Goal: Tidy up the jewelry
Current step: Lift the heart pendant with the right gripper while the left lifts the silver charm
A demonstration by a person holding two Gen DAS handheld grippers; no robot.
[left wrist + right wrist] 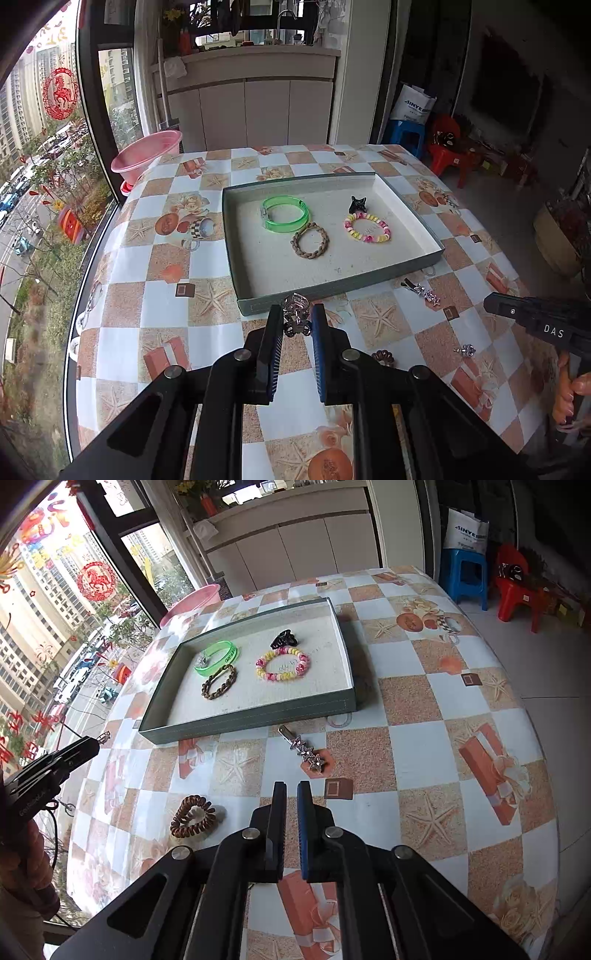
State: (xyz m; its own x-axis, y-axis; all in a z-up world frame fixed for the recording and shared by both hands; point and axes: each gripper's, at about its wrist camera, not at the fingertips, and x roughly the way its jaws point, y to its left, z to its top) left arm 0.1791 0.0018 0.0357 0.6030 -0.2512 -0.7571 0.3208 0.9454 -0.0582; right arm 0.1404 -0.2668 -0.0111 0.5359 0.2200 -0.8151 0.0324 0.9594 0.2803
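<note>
My left gripper [296, 322] is shut on a clear smoky claw clip [294, 307], held above the table just before the grey tray [332, 286]. In the tray lie a green bangle [286, 218], a braided brown bracelet [309, 240], a pink and yellow bead bracelet [367, 228] and a black claw clip [357, 205]. My right gripper [291, 786] is shut, with nothing visible between its fingers. It hangs over the table short of a star hair clip [304, 751]. A brown coil hair tie [192, 816] lies to its left. The left gripper [99, 739] shows at the left edge.
A small sparkly piece [466, 350] rests on the checked tablecloth beneath the right gripper [493, 303]. A pink basin [147, 153] sits past the table's far left corner by the window. A blue stool [466, 574] and a red stool [517, 590] stand on the floor to the right.
</note>
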